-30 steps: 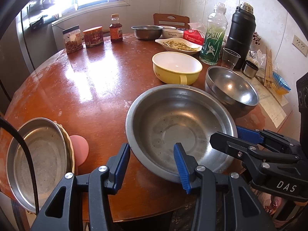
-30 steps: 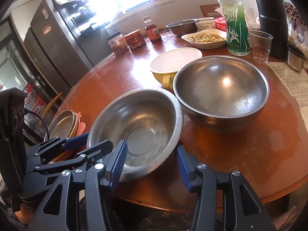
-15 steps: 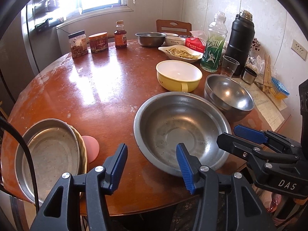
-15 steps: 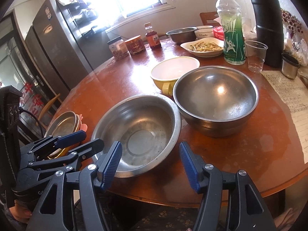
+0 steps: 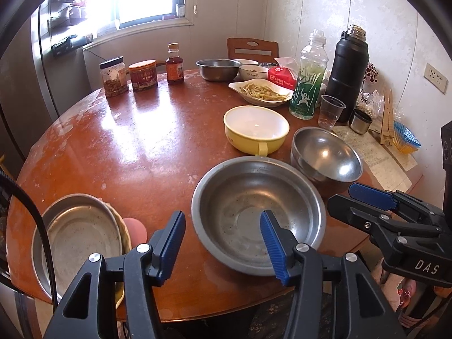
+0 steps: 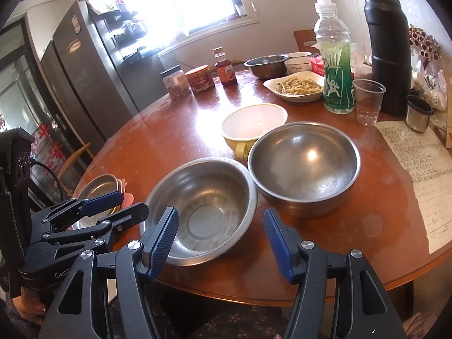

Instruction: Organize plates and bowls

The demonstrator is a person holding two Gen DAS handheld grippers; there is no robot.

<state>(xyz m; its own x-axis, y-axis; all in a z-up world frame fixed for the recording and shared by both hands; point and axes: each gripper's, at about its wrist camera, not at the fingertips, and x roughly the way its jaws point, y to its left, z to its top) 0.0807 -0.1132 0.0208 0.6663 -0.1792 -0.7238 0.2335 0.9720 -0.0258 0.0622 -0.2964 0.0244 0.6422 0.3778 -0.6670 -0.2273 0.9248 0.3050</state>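
Jaws: left gripper (image 5: 223,241) just widened, right gripper (image 6: 221,237) parted, both empty; stacked plates (image 5: 76,234) half-hidden behind cable (image 5: 42,231).

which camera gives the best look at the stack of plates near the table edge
The left wrist view. There the stack of plates shows its steel top plate nearly whole, with a yellowish rim and a pink edge beneath. In the right wrist view, the stack is small and partly hidden behind the left gripper.
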